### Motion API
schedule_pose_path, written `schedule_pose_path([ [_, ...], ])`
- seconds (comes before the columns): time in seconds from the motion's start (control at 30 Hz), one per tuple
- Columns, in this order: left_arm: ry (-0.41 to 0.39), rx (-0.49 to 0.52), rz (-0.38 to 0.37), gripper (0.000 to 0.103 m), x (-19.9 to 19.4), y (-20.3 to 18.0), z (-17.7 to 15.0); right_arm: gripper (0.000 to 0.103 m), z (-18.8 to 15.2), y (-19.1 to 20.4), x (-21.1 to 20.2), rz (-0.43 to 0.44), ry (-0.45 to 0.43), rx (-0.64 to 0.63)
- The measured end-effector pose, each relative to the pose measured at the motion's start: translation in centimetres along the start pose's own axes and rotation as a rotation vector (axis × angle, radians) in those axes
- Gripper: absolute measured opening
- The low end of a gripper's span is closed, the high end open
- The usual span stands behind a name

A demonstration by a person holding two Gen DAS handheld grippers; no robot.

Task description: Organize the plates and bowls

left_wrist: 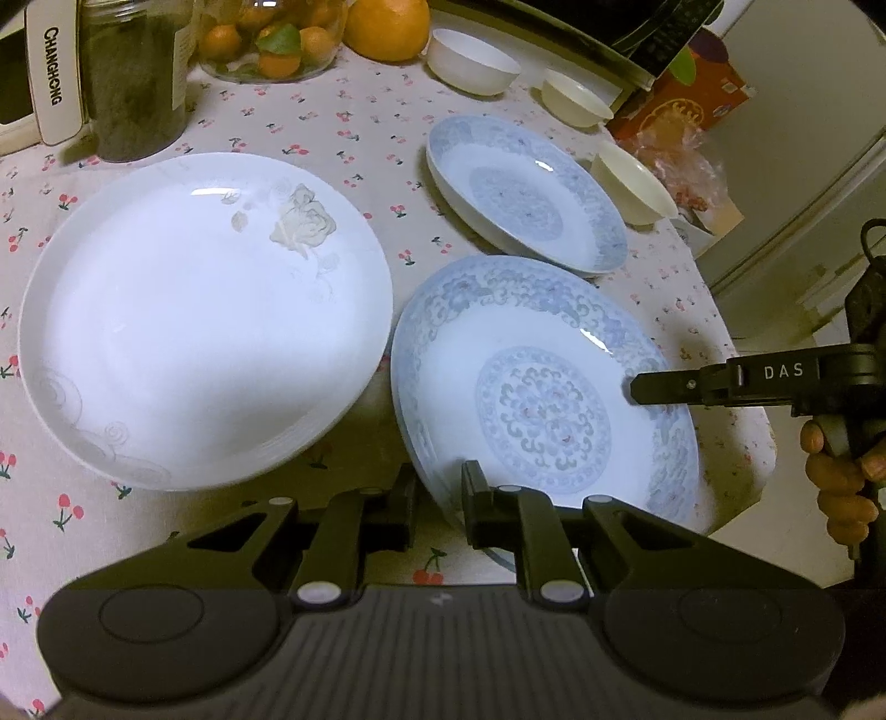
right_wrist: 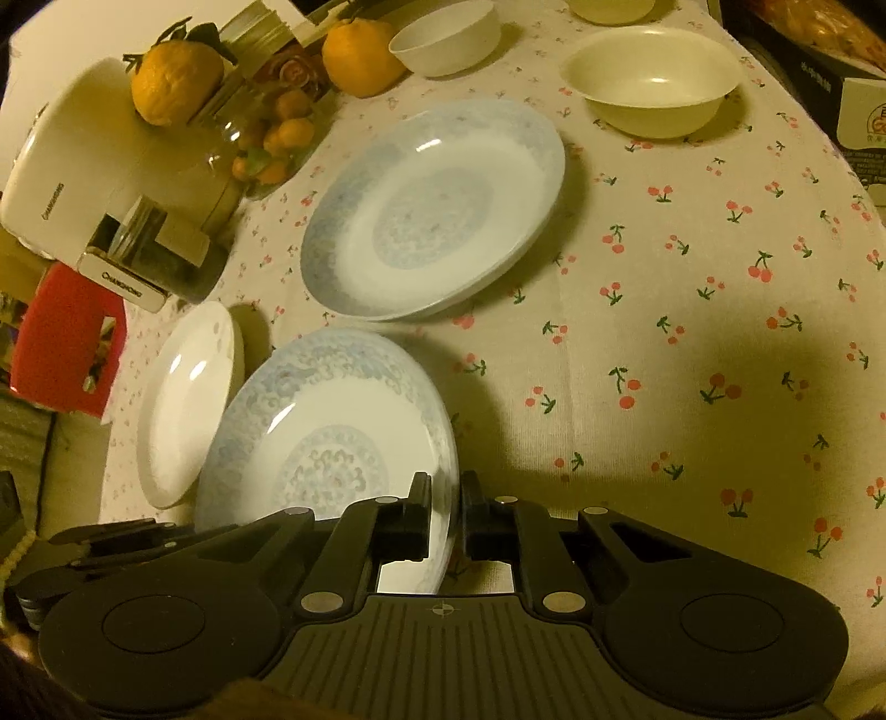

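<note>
The near patterned plate (left_wrist: 545,399) sits tilted on the worktop (left_wrist: 354,133), its blue scrollwork rim caught at two places — the left hand-held gripper (left_wrist: 440,487) is closed down narrow on the edge nearest it, and the right hand-held gripper (right_wrist: 446,498) is pinched just as tightly on the opposite edge, one finger (right_wrist: 418,498) inside the plate and the other outside. In the left wrist view the right hand-held gripper reaches in from the side, with a hand (left_wrist: 839,482) wrapped round its grip.

Just to the left of the left hand-held gripper, close beside the held plate, lies a large white plate (left_wrist: 205,315) with a faint rose print. Straight ahead, a little apart, rests a second blue patterned plate (left_wrist: 526,194).

Further ahead stand three pale bowls — a cream bowl (right_wrist: 650,83) nearest, a white bowl (right_wrist: 446,36) past it, a third (left_wrist: 576,99) between them in the left wrist view. An orange (left_wrist: 387,25), a glass jar of small fruit (left_wrist: 271,39) and a dark jar (left_wrist: 133,83) crowd the far left of the cherry-print cloth (right_wrist: 692,332).
</note>
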State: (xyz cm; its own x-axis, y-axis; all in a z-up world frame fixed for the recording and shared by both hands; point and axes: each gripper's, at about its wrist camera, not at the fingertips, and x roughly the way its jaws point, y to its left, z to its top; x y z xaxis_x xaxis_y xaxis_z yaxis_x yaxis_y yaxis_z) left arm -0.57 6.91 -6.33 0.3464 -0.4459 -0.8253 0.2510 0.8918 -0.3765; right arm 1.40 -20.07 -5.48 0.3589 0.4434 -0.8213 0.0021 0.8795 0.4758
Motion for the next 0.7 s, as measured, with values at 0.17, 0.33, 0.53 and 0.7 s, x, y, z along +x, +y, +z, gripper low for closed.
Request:
schedule_pose_path([
  [0.17, -0.019, 0.014, -0.011, 0.014, -0.3, -0.4, 0.0, 0.011, 0.3, -0.2, -1.0, 0.028, -0.024, 0.020],
  [0.33, -0.046, 0.020, -0.020, 0.014, -0.9, -0.7, 0.2, 0.011, 0.4, -0.3, -1.7, 0.041, -0.042, 0.030],
  [0.53, -0.082, 0.023, -0.020, 0.014, -1.3, -1.1, 0.7, 0.011, 1.0, -0.3, -2.5, 0.051, -0.075, 0.043],
  [0.7, -0.106, 0.025, -0.014, 0.014, -1.1, -1.8, 1.5, 0.012, 1.7, -0.7, -2.8, 0.045, -0.103, 0.073],
])
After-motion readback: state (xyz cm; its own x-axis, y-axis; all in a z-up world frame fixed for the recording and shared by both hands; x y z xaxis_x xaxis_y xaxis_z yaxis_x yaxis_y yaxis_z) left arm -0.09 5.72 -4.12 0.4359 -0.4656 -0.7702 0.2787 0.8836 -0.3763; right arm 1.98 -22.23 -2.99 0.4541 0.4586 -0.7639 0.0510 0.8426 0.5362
